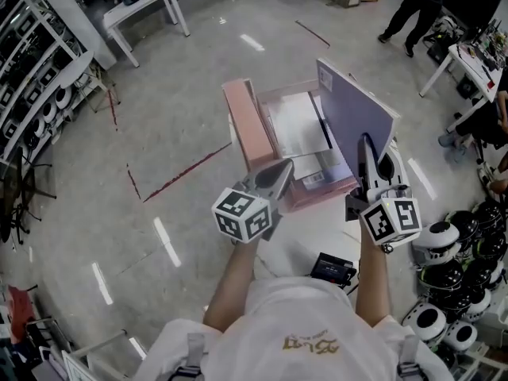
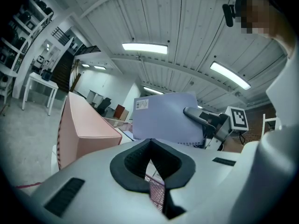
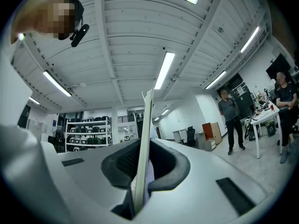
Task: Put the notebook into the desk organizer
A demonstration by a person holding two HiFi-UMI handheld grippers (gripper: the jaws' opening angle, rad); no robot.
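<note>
A lavender notebook (image 1: pixel 355 116) stands upright on edge above the right side of the pink desk organizer (image 1: pixel 248 129), with my right gripper (image 1: pixel 367 146) shut on its near edge. In the right gripper view the notebook (image 3: pixel 145 139) shows edge-on between the pads. The organizer's open compartments hold white papers. My left gripper (image 1: pixel 280 171) hovers by the organizer's near side, shut with nothing between its pads. In the left gripper view the notebook (image 2: pixel 163 118) and the right gripper (image 2: pixel 197 114) lie ahead, to the right of the organizer's tall pink wall (image 2: pixel 84 125).
The organizer sits on a white table (image 1: pixel 313 240) with a black device (image 1: pixel 333 269) near me. Several black-and-white helmets (image 1: pixel 444 280) are piled at the right. A person (image 1: pixel 413 6) walks at the far right; a white table (image 1: pixel 147 2) and shelving (image 1: pixel 32 78) stand at the left.
</note>
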